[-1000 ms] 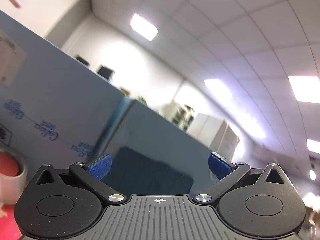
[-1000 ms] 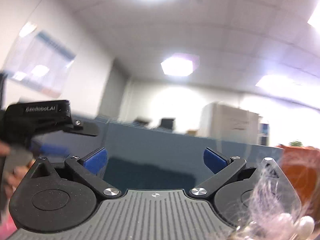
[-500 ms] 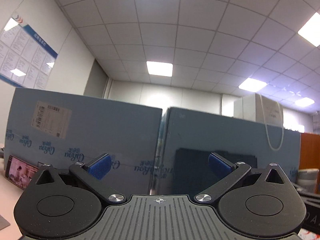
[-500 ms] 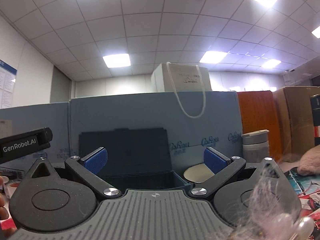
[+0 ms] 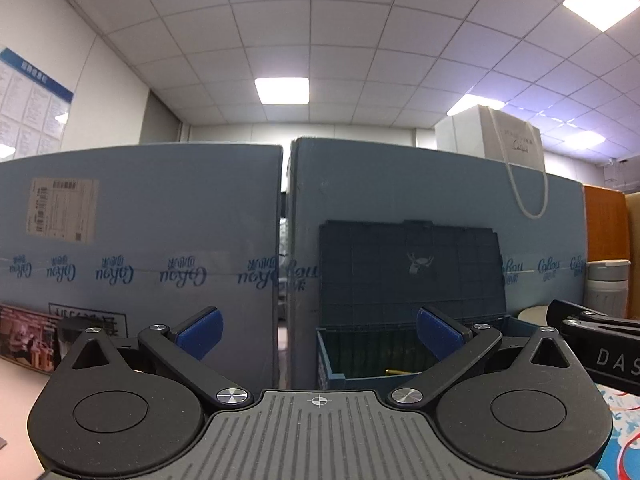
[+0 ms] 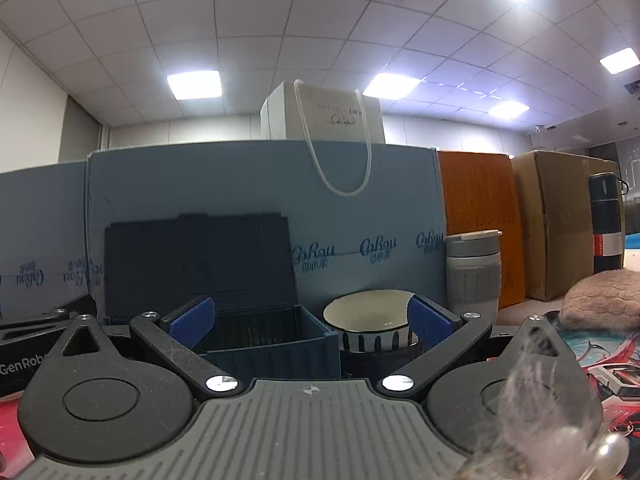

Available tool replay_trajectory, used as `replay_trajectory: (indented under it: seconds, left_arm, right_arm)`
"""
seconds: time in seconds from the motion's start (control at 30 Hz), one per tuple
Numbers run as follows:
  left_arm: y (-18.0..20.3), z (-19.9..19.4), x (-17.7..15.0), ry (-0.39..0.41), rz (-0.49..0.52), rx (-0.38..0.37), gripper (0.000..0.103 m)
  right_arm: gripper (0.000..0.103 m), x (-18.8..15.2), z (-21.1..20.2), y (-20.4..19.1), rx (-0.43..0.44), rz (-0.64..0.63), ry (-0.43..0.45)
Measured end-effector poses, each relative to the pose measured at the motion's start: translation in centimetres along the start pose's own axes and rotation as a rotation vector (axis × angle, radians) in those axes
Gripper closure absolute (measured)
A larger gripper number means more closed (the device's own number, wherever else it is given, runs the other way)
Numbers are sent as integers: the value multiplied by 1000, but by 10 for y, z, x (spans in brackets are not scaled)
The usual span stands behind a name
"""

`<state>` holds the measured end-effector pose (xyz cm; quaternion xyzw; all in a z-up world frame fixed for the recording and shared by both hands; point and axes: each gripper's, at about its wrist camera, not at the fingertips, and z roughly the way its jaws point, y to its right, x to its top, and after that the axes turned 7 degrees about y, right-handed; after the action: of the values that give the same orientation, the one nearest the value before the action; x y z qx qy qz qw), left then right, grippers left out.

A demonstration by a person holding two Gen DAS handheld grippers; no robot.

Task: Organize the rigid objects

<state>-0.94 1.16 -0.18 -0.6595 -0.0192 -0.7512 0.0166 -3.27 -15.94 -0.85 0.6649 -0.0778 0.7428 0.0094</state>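
Note:
A dark blue plastic storage box [image 5: 340,364] [image 6: 276,344] stands with its lid [image 5: 408,268] [image 6: 200,264] raised against the blue cartons. Something small and yellow [image 5: 394,372] lies inside it. My left gripper [image 5: 318,334] is open and empty, held low in front of the box. Level with it on the other side, my right gripper [image 6: 310,320] is open and empty too, facing the box and a striped bowl [image 6: 370,326]. A grey tumbler [image 6: 474,272] [image 5: 606,288] stands right of the bowl.
Tall blue cartons [image 5: 140,248] [image 6: 360,216] wall off the back. A white paper bag [image 6: 324,116] sits on top. An orange box [image 6: 480,224], a brown carton [image 6: 560,220], a dark flask [image 6: 606,220] and a pink knitted thing [image 6: 600,300] are at right. A phone [image 5: 28,338] leans at left.
Both cameras have swung from a tilted, blurred look at the ceiling to a level view of the table. The box, bowl and tumbler came into sight. Both grippers stayed open.

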Motion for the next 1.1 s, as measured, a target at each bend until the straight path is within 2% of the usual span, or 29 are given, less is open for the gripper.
replay_trajectory:
  seconds: [0.13, 0.67, 1.1]
  left_arm:
    - [0, -1, -1, -8, 2, -5, 0]
    - [2, -2, 0, -5, 20, 18, 0]
    - [2, -1, 0, -9, 27, 22, 0]
  right_arm:
    - [0, 0, -2, -2, 15, -47, 23]
    - [0, -1, 5, -4, 51, -91, -29]
    - [0, -2, 5, -3, 74, -83, -36]
